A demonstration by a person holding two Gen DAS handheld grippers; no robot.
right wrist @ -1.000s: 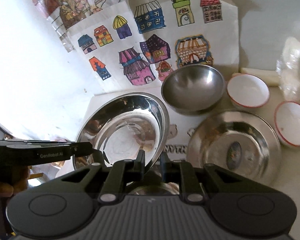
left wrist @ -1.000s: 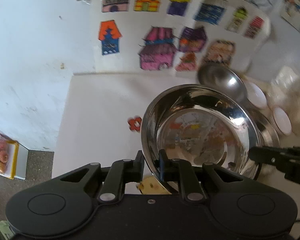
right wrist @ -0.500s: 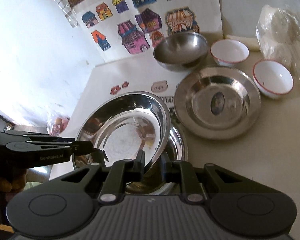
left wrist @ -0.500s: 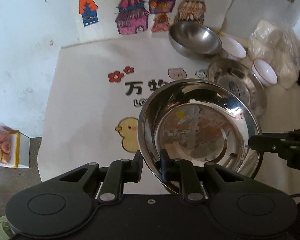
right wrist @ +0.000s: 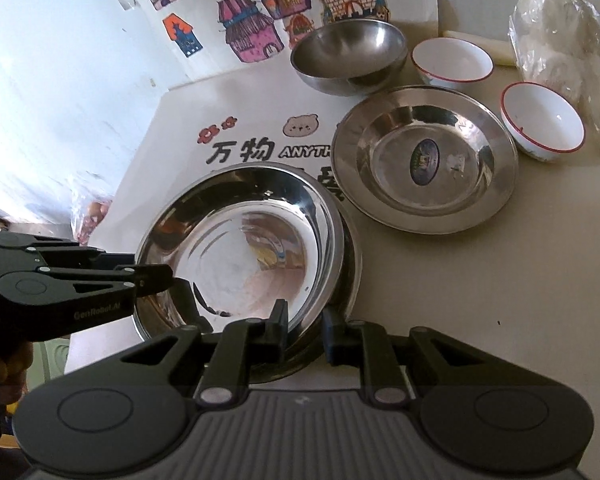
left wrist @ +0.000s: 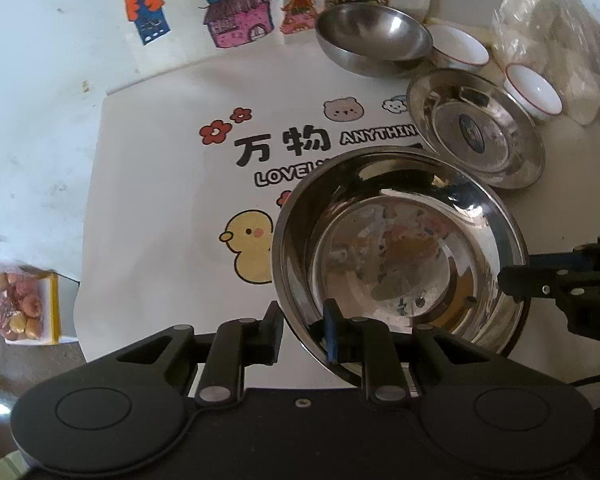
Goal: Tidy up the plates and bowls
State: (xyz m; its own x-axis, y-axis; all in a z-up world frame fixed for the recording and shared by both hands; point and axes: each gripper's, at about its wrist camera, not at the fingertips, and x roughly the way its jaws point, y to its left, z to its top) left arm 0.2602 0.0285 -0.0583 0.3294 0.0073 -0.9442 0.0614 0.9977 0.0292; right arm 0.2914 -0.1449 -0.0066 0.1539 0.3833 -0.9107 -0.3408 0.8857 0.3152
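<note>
While gripped both sides (left gripper (left wrist: pixel 302 326) jaws opening), steel plate (left wrist: pixel 396 248).

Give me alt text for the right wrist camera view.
Two grippers, the right gripper near and the left gripper at the far side, grip the rim of a shiny steel plate over a second plate. Beyond sit another steel plate, a steel bowl and two white bowls.

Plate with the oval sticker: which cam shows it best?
Right wrist. The stickered plate shows whole there, rim unbroken and sticker readable. The left wrist view has it smaller, foreshortened toward the edge, with the held steel dish overlapping its near rim.
</note>
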